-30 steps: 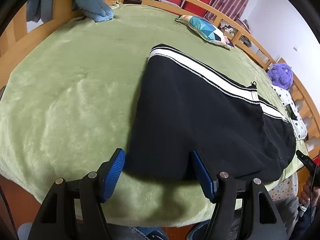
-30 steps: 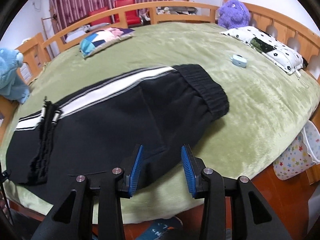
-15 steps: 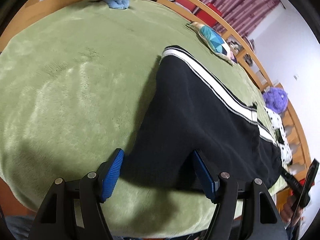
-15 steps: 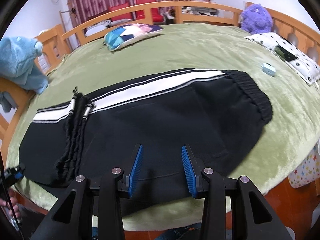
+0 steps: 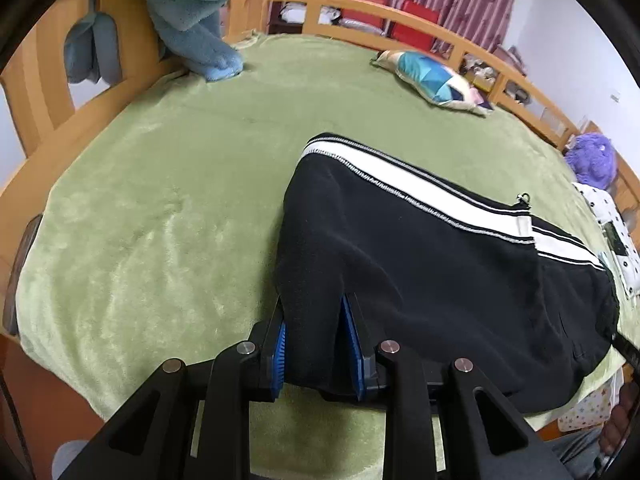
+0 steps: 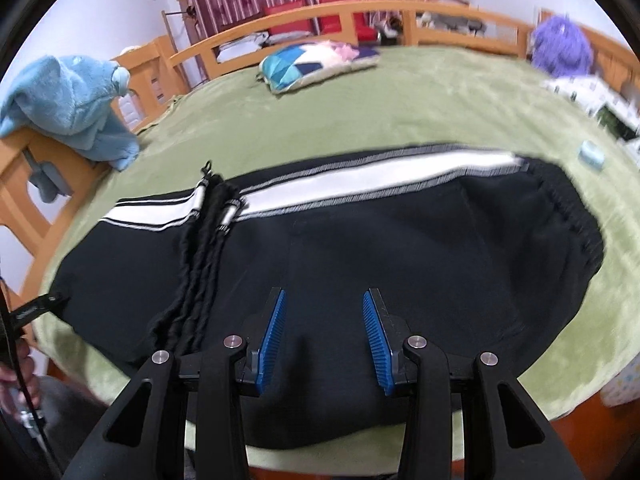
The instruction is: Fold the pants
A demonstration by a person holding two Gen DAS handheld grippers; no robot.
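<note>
Since the earlier frames, my left gripper [image 5: 314, 340] has narrowed from a wide stance to a pinch on the near hem corner of the pants [image 5: 420, 264], and my right gripper [image 6: 324, 336] has moved in over the black cloth while its view has blurred.

Landmark: the pants, lying flat along the near edge of the green blanket [image 5: 160, 208], white side stripe [image 6: 360, 178] on the far edge, ribbed waistband [image 6: 568, 216] at the right end.

Left of the pants: a blue plush toy [image 5: 200, 12] leans on the wooden rail [image 5: 44, 92], well apart from the cloth. At the left end of the pants, my left blue pads [image 5: 279, 350] clamp a bunched fold of fabric, which rises slightly between them.

Over the middle of the pants: my right gripper stands with its fingers parted, nothing between them; whether it touches the cloth I cannot tell. Beyond the pants lies a patchwork cushion [image 6: 316, 60].

Right of the pants: a small pale blue object [image 6: 591, 154] near the waistband.

Handling, as I judge it: the fabric looks soft, thick and limp, with no stiffness to carry a fold, so it will sag and drag on the plush blanket. Hold at corners and hem, taking all layers, and lift clear before carrying the end across.
</note>
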